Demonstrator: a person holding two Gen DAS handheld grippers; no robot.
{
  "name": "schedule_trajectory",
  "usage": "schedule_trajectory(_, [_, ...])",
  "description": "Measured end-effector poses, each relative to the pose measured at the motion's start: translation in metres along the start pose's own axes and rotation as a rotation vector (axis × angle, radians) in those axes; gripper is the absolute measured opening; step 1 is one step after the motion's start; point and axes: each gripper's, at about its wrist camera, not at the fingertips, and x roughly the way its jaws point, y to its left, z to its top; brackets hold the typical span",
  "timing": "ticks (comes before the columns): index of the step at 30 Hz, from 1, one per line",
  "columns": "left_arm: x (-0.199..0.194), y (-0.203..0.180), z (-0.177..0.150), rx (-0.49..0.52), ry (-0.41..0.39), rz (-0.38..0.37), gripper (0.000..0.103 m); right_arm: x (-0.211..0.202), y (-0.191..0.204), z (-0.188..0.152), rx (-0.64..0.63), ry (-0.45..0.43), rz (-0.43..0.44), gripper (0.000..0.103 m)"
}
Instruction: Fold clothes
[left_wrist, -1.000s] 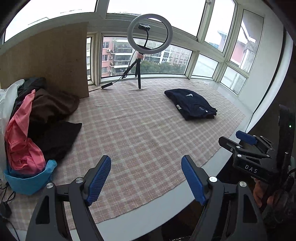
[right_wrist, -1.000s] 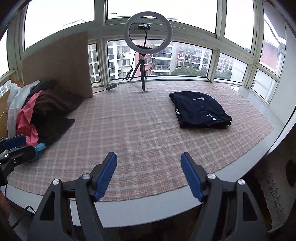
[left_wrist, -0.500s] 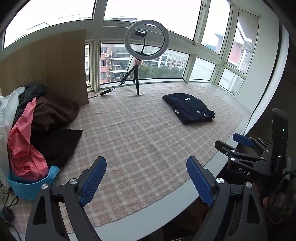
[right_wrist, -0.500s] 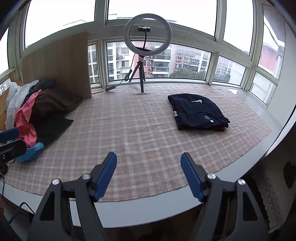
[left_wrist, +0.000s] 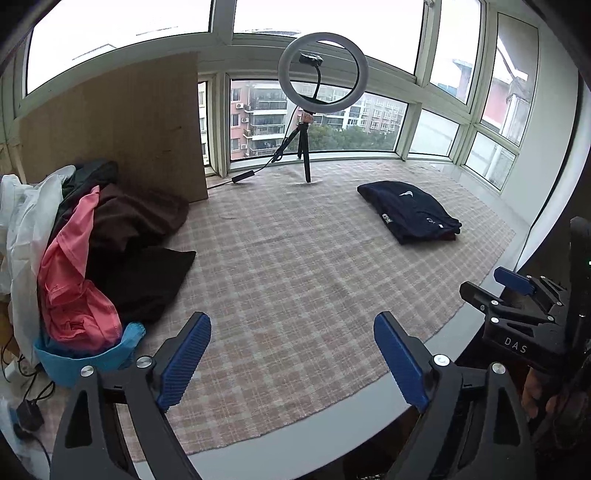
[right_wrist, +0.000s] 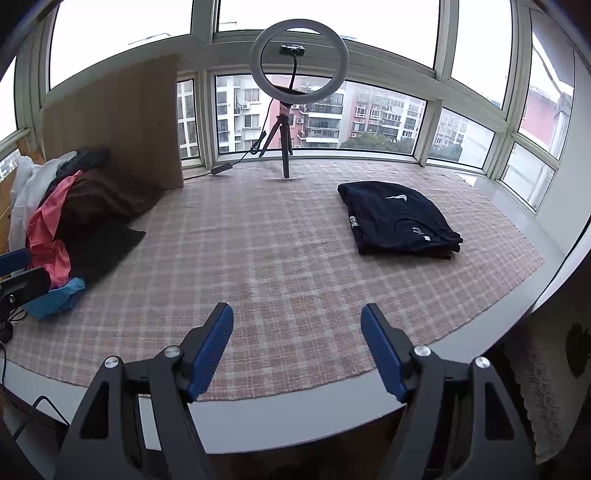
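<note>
A navy shirt (left_wrist: 410, 212) (right_wrist: 399, 219) lies folded at the far right of the checked cloth (left_wrist: 295, 258) (right_wrist: 277, 251). At the left edge sits a heap of unfolded clothes (left_wrist: 122, 229) (right_wrist: 92, 210): brown, black, pink (left_wrist: 70, 288) and blue pieces. My left gripper (left_wrist: 291, 321) hovers over the cloth's near edge, its jaws opening with nothing between them. My right gripper (right_wrist: 297, 310) stands open and empty above the near edge, well short of the folded shirt.
A ring light (left_wrist: 284, 72) (right_wrist: 255, 59) on a small tripod stands at the back centre with a cable trailing left. A cardboard panel (left_wrist: 122, 125) leans against the windows behind the heap. Cables hang at the left table edge.
The left gripper's jaws have spread wider and its view has shifted a little. The right gripper and the clothes have not moved.
</note>
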Motion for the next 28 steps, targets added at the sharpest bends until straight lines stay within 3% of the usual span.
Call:
schedule_trajectory(16, [-0.001, 0.012, -0.002, -0.039, 0.017, -0.026, 0.096, 0.002, 0.01, -0.002, -0.014, 0.003, 0.0, 0.071])
schedule_trajectory(22, [-0.009, 0.01, -0.001, -0.048, -0.005, -0.084, 0.102, 0.002, 0.011, -0.003, -0.025, -0.004, -0.017, 0.071])
schedule_trajectory(28, [-0.011, 0.008, -0.001, -0.037, -0.025, -0.077, 0.102, 0.002, 0.01, -0.004, -0.025, -0.003, -0.01, 0.071])
